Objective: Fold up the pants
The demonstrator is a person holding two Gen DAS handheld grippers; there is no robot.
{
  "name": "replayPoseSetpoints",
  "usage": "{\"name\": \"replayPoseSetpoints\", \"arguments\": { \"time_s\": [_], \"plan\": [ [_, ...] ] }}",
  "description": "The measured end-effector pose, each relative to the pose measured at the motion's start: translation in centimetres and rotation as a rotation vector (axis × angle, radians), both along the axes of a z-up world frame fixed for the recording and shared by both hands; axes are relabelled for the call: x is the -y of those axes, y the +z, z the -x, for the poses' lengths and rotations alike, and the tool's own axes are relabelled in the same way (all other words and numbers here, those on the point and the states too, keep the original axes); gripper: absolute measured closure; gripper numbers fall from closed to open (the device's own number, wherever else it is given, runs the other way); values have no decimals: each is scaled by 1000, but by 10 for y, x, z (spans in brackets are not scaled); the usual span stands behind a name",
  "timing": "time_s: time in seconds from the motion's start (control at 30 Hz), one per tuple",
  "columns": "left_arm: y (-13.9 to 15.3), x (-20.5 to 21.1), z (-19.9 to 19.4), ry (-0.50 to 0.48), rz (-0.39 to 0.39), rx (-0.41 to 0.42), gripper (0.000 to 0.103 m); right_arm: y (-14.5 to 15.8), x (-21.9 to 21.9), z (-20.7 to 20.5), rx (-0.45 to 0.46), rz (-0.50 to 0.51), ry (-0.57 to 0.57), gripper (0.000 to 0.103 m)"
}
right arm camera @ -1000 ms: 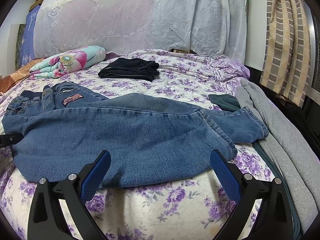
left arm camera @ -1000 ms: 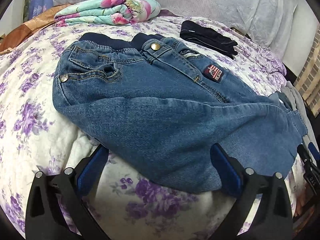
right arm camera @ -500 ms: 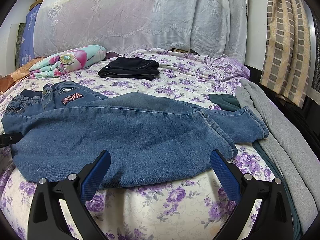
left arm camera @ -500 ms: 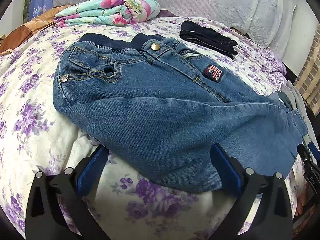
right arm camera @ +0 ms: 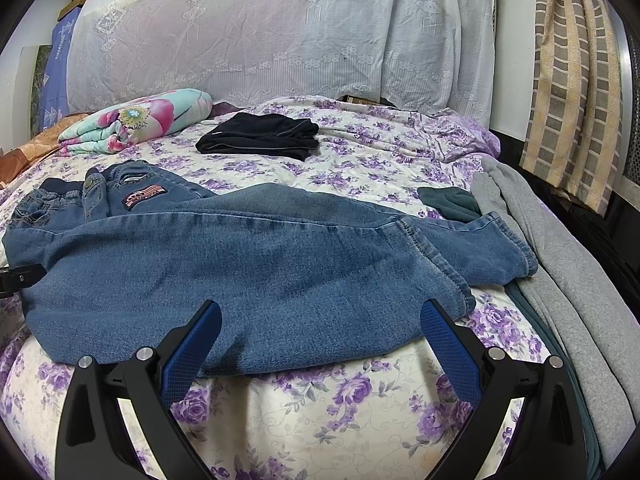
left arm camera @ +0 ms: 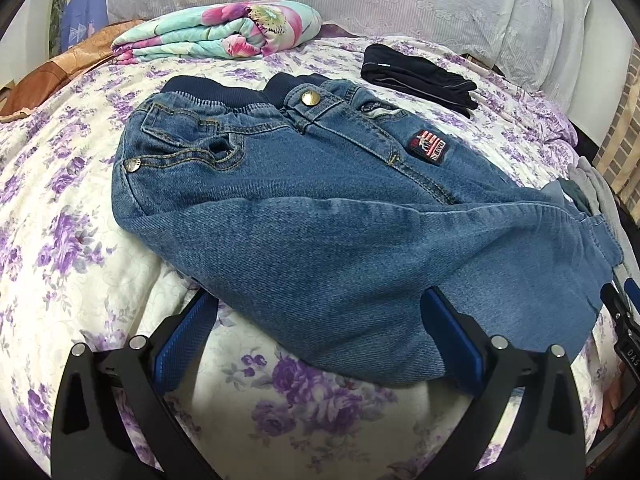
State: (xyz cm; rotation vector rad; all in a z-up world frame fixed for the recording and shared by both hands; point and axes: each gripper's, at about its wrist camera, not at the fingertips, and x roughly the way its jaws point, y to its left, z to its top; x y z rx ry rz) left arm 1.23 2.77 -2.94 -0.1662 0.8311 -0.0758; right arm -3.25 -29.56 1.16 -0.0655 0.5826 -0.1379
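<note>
Two tools hover spread wide over the near edge of the bed (left arm camera: 52,216), gripping nothing: the left tool (left arm camera: 320,336) low in its frame, the right tool (right arm camera: 320,340) likewise. Between and beyond their blue pads lie the jeans (left arm camera: 320,220), legs folded together, waistband toward the upper left. Folded black clothing (right arm camera: 260,138) and a floral blanket (left arm camera: 224,32) sit further back; grey garments (right arm camera: 560,260) lie at right.
</note>
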Motion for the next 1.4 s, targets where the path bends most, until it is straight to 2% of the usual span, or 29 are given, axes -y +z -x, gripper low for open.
{"name": "replayPoseSetpoints", "arguments": {
  "time_s": [0.17,0.27,0.33,0.47,0.5,0.6,0.67,0.77,0.83,0.9,1.0,1.1,1.23,1.3,1.37,1.4],
  "plan": [
    [2,-12,-4,-66,67,-31,4,-3,2,-2,-27,-10,4,3],
    [8,-21,-11,-120,50,-56,4,-7,10,-1,-55,-24,6,3],
    [19,-38,-18,-107,38,-49,4,-8,19,2,-58,-53,-1,3],
    [46,-75,-39,-61,72,-44,4,-10,40,11,-89,-111,-29,3],
    [53,-81,-43,-39,52,-26,4,-10,44,12,-96,-113,-36,3],
    [91,-94,-52,26,-77,81,4,-10,52,24,-100,-62,-63,3],
    [111,-93,-66,26,-112,129,4,-11,58,30,-108,-26,-85,3],
    [120,-65,-116,-114,-174,76,4,-13,70,30,-143,-101,-64,3],
    [111,-34,-156,-205,-285,45,4,-15,80,28,-155,-183,-66,3],
    [92,-12,-193,-253,-347,-13,4,-17,90,25,-171,-270,-77,3],
    [64,-1,-232,-283,-318,-109,4,-21,102,26,-171,-353,-89,3],
    [44,-2,-264,-272,-237,-190,4,-25,111,28,-149,-412,-96,3],
    [26,-6,-291,-288,-116,-248,4,-27,114,18,-154,-435,-110,3],
    [20,-8,-296,-308,-67,-245,6,-26,112,11,-165,-425,-103,3],
    [19,-10,-295,-348,17,-239,31,-24,114,7,-166,-433,-103,3],
    [22,-11,-291,-343,28,-215,34,-23,115,7,-162,-443,-103,3]
  ]
}}
